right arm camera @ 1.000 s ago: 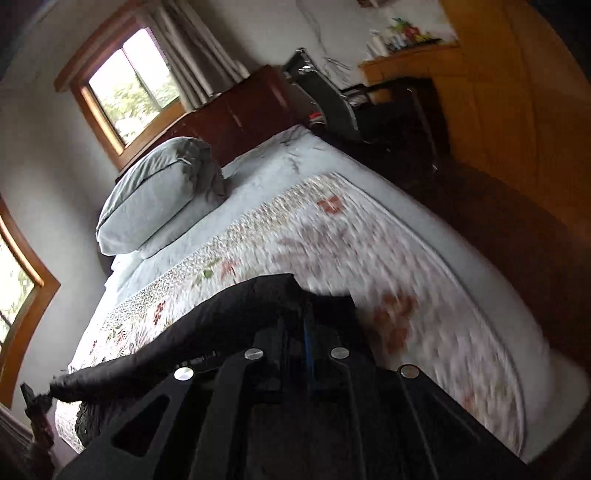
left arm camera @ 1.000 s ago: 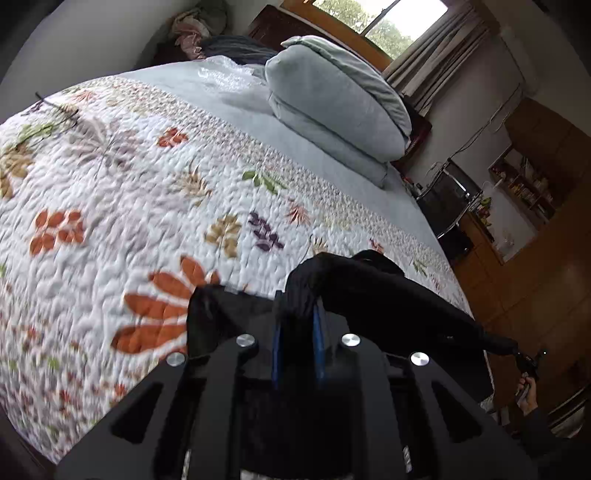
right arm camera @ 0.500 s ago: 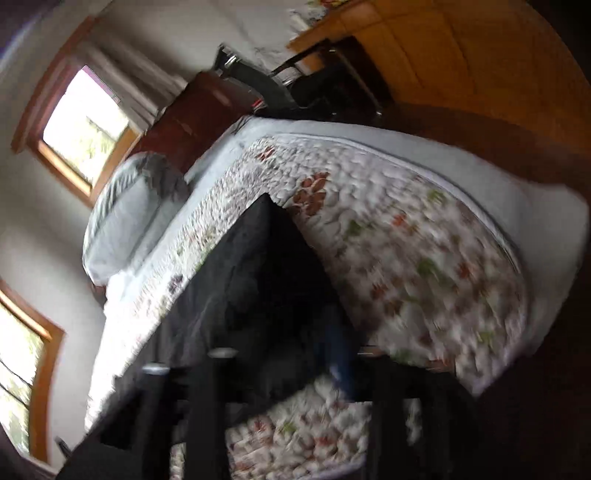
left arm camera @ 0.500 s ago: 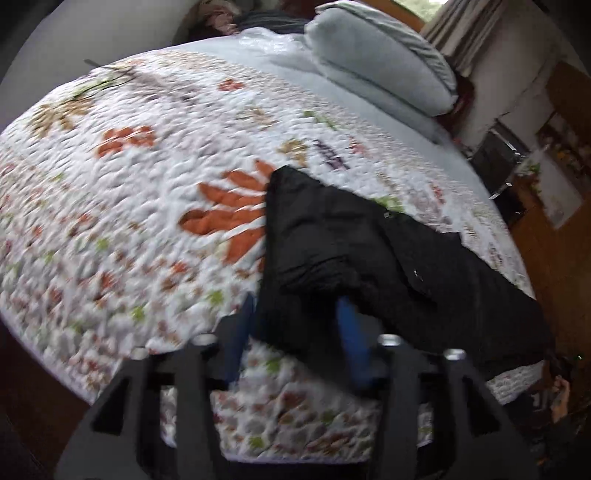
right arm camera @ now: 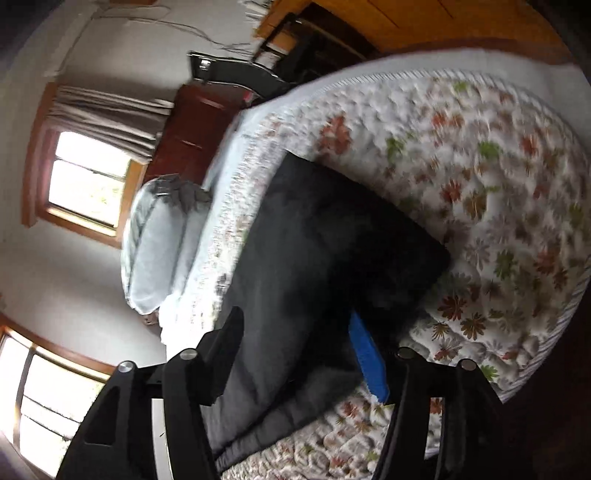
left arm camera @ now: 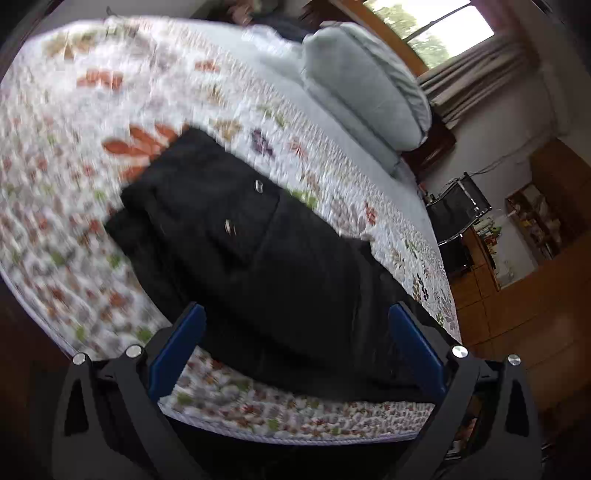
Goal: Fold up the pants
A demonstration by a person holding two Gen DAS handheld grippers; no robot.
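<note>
Black pants [left arm camera: 258,251] lie spread flat on the floral quilt [left arm camera: 74,147] near the bed's front edge, with two small metal fastenings showing on top. My left gripper [left arm camera: 295,332] hovers at that edge and its jaws are opening wide. Its blue pads [left arm camera: 177,350] stand clear on either side, touching no cloth. In the right wrist view the pants [right arm camera: 325,229] run away across the quilt [right arm camera: 480,166]. My right gripper [right arm camera: 295,343] is opening too. Dark fabric lies between its fingers, but the blue pad [right arm camera: 365,358] does not press on it.
Grey pillows [left arm camera: 362,96] are stacked at the head of the bed, under a curtained window [left arm camera: 436,33]. A dark chair [left arm camera: 458,210] and wooden cabinets [left arm camera: 535,295] stand past the bed's far side. The bed's front edge [left arm camera: 295,432] runs just under my left gripper.
Both grippers were shut on the lifted pants and have let go. The pants dropped and now lie flat on the quilt. Both jaws spread apart and the grippers sank toward the bed's edge.
</note>
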